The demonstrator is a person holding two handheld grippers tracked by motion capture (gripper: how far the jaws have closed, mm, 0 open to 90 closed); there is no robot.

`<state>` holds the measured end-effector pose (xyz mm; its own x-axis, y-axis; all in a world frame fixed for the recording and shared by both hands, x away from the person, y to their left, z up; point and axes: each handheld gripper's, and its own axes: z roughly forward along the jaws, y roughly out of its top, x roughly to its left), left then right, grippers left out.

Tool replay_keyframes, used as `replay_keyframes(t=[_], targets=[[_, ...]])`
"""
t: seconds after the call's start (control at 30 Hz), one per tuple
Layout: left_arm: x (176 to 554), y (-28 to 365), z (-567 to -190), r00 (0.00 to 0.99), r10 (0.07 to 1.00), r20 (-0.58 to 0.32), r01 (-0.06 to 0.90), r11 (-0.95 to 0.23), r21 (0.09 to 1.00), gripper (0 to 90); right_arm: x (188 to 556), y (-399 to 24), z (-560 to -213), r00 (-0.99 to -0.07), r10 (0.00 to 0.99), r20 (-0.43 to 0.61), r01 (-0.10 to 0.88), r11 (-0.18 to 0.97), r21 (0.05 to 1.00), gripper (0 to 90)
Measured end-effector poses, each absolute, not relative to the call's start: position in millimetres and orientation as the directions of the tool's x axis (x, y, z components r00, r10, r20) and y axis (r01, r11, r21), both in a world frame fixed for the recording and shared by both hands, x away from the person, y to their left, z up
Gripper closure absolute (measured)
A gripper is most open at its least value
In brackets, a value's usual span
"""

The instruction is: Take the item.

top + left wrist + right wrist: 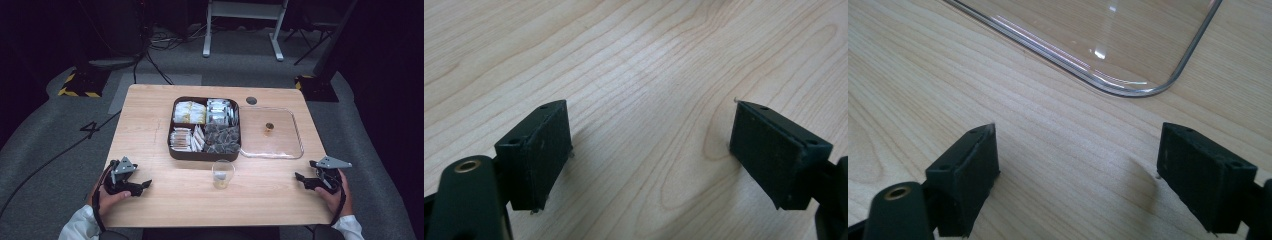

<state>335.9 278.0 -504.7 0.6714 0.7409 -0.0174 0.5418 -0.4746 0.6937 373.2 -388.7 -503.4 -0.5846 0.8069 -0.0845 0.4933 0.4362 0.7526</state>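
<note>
While I look down on the wooden table, my left gripper rests near the front left corner, jaws spread wide with bare wood between them in the left gripper view; toward the middle sits a dark divided box with packets in all four compartments; just in front of it stands a small clear cup with something yellowish inside; touching the box's right side lies a clear lid, its rounded corner in the right gripper view; my right gripper sits near the front right edge, jaws likewise apart and empty.
</note>
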Motion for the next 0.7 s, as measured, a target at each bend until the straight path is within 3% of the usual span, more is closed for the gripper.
replay_keyframes(t=[0.7], targets=[[336.1, 277.4, -504.8, 0.673, 0.74, -0.017, 0.542, -0.477, 0.692, 15.6, 372.4, -388.1, -503.4, -0.585, 0.805, -0.092, 0.488, 0.441, 0.754, 17.3]])
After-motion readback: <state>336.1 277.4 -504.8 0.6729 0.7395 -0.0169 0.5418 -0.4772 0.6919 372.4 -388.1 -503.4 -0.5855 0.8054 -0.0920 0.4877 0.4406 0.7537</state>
